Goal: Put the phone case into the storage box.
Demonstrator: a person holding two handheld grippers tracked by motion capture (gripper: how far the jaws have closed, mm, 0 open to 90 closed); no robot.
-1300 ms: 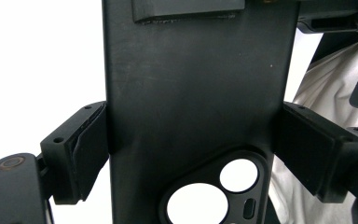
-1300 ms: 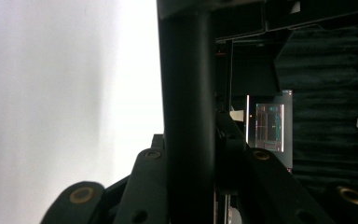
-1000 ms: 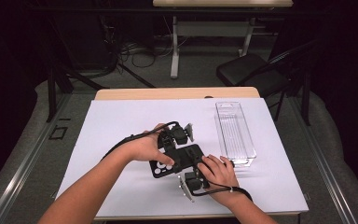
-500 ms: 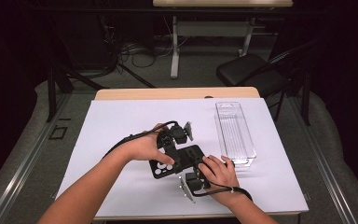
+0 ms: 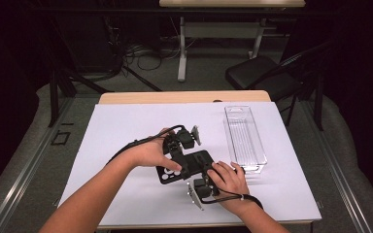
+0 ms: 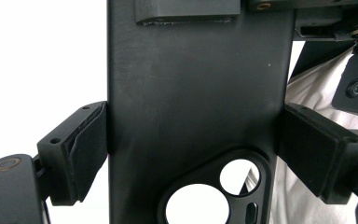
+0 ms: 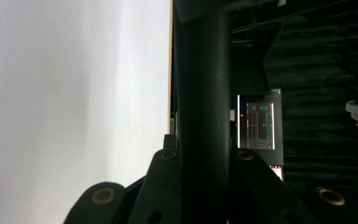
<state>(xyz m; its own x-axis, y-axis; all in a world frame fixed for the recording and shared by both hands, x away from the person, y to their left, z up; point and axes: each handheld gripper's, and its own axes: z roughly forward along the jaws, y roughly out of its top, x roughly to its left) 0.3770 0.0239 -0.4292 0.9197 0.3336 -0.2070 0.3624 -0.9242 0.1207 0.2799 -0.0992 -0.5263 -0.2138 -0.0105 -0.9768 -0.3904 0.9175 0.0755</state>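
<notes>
The high view looks forward and down from above the person's side onto the white surface (image 5: 126, 126). The left gripper view sits very close to the flat back of a black phone case (image 6: 196, 102). The right gripper view meets that case (image 7: 200, 107) edge-on, equally near. All three share the case (image 5: 187, 166).

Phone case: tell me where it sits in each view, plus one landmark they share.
High view: phone case lies low centre, between both hands.
Left gripper view: it spans the middle, flat back with camera cutouts, between the two pads.
Right gripper view: edge-on, a dark upright bar at centre.
Shared landmark: the white sheet.
</notes>
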